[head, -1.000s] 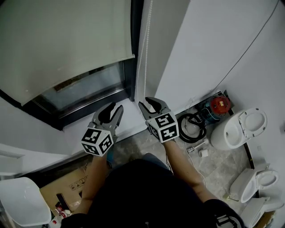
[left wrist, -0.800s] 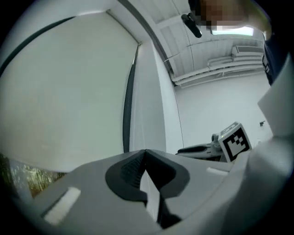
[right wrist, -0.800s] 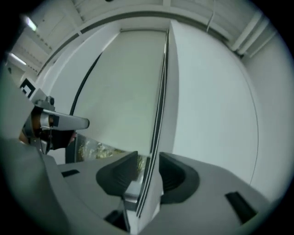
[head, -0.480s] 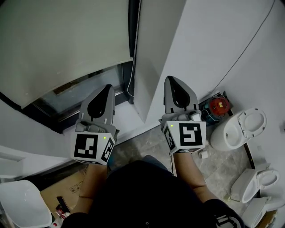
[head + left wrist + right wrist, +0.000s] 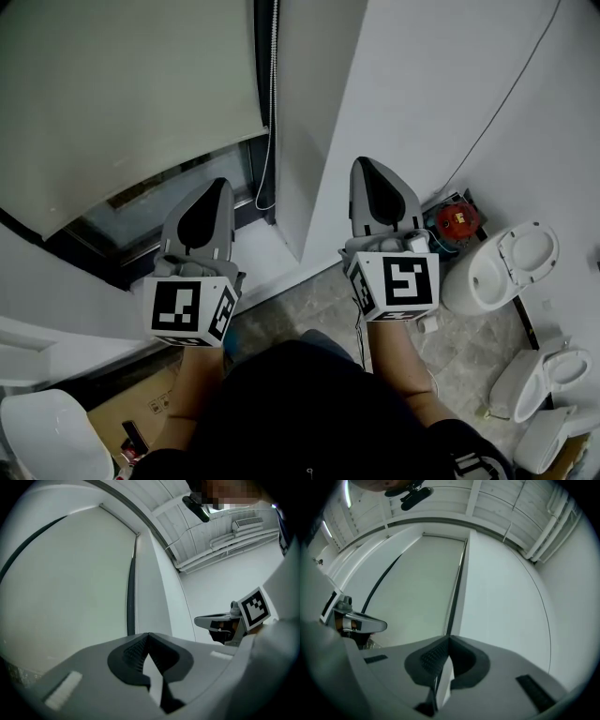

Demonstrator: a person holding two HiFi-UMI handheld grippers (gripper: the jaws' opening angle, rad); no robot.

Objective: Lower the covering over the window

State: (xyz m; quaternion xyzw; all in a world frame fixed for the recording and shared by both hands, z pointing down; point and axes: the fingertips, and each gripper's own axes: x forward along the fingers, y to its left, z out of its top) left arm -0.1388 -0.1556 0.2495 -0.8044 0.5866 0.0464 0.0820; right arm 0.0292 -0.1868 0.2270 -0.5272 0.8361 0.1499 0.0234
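A pale roller blind (image 5: 122, 94) hangs over most of the window, leaving a strip of bare glass (image 5: 173, 192) below its bottom edge. Its bead chain (image 5: 273, 84) hangs beside the dark frame and loops near the sill. My left gripper (image 5: 221, 182) is shut and empty, held in front of the bare glass, apart from the chain. My right gripper (image 5: 360, 161) is shut and empty in front of the white wall, right of the chain. The left gripper view looks up the blind (image 5: 70, 573) past shut jaws (image 5: 148, 634). The right gripper view shows blind (image 5: 417, 583), chain (image 5: 453, 590) and shut jaws (image 5: 449, 639).
A toilet bowl (image 5: 502, 267) and another (image 5: 553, 370) stand on the floor at right, by a red device (image 5: 457, 218). A thin cable (image 5: 497, 103) runs along the wall. A cardboard box (image 5: 122, 412) and a white basin (image 5: 47, 436) lie at bottom left.
Both grippers have closed from open and tipped up so their jaws point at the window. They hold nothing. The blind's edge looks the same.
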